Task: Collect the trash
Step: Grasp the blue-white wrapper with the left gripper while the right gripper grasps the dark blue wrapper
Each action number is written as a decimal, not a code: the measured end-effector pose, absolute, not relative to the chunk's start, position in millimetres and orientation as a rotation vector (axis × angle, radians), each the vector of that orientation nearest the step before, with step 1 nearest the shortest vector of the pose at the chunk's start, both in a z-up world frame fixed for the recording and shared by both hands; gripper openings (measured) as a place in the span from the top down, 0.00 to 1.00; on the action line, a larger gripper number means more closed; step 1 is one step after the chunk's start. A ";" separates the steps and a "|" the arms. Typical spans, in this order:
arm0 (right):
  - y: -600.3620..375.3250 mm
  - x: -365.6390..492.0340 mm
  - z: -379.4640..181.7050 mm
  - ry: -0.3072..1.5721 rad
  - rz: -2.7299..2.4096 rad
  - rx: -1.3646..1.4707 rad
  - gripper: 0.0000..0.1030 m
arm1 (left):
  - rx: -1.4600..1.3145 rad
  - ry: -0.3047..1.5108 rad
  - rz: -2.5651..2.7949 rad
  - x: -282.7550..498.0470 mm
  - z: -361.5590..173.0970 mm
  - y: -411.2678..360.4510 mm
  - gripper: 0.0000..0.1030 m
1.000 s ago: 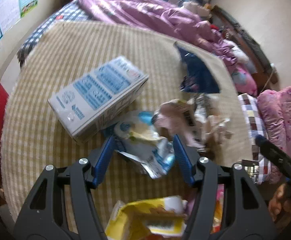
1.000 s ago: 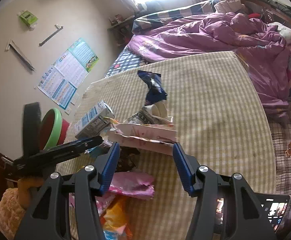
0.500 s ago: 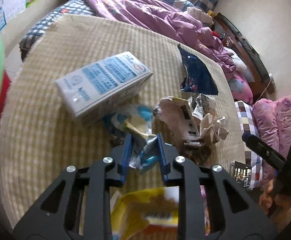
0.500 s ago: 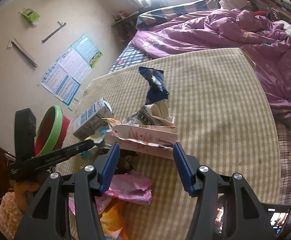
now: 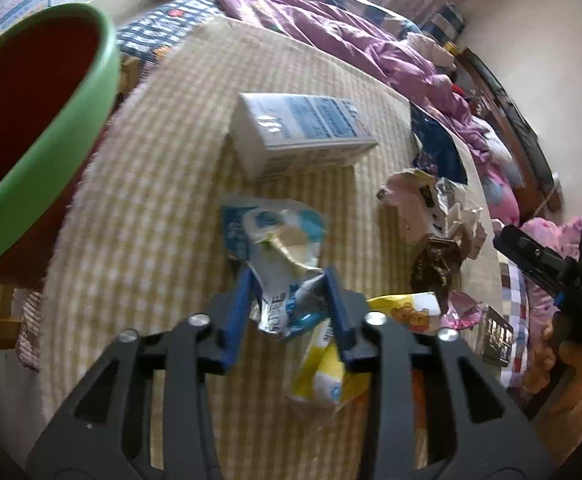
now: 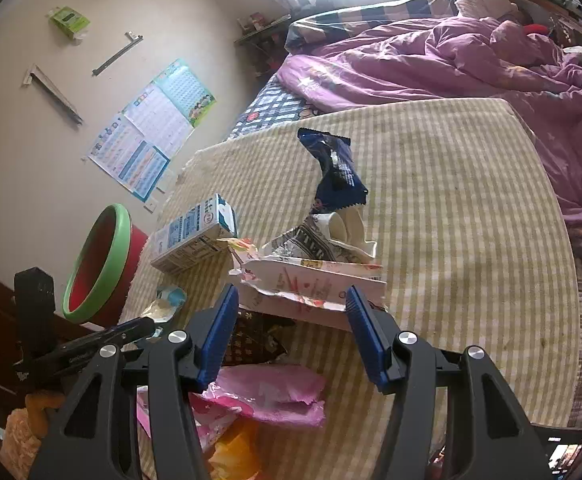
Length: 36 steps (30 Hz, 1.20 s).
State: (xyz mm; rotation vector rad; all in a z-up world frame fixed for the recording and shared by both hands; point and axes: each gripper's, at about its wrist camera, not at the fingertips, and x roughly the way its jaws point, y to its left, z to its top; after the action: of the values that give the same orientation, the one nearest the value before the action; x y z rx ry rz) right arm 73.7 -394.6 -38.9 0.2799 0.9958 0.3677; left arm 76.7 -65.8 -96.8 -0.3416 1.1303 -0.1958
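My left gripper is shut on a crumpled blue and white wrapper and holds it above the checked table. The wrapper also shows in the right wrist view, at the tip of the left gripper. A red bin with a green rim stands off the table's left edge; it also shows in the right wrist view. My right gripper is open, its fingers on either side of a torn pink and white carton, apart from it.
A blue and white milk box, a dark blue wrapper, a silver printed wrapper, a brown wrapper, pink bags and a yellow packet lie on the checked tablecloth. A bed with a purple quilt stands behind.
My left gripper closed on the blue and white wrapper and has swung left with it towards the green-rimmed bin. My right gripper stayed open and barely moved.
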 end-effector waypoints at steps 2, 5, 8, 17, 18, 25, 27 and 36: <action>-395.1 73.9 -37.9 0.992 0.366 0.281 0.47 | -0.367 1.107 -0.181 73.7 -93.4 -61.6 0.49; -399.4 80.4 -37.1 0.986 0.345 0.279 0.47 | -0.416 1.091 -0.202 73.3 -91.9 -58.4 0.49; -404.0 92.0 -33.1 0.956 0.320 0.282 0.47 | -0.414 1.100 -0.213 77.4 -95.1 -62.7 0.49; -405.5 141.3 -41.8 0.957 0.264 0.254 0.47 | -0.383 1.142 -0.174 84.0 -115.1 -76.1 0.56; -404.6 145.8 -42.6 0.962 0.263 0.248 0.47 | -0.375 1.144 -0.169 83.8 -115.1 -76.7 0.61; -393.3 165.9 -52.2 0.988 0.271 0.223 0.47 | -0.378 1.068 -0.123 70.7 -97.1 -62.1 0.67; -389.1 169.2 -55.6 0.994 0.273 0.214 0.47 | -0.345 1.063 -0.114 67.6 -94.4 -62.2 0.67; -376.0 175.4 -71.7 1.003 0.265 0.176 0.61 | -0.363 1.080 -0.071 56.4 -101.2 -46.7 0.66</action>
State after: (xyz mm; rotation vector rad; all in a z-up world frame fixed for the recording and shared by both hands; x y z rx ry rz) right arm 175.4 -376.0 -71.7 0.1757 1.0032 0.2652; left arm 56.4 -46.7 -101.2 -0.3634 1.0798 -0.0705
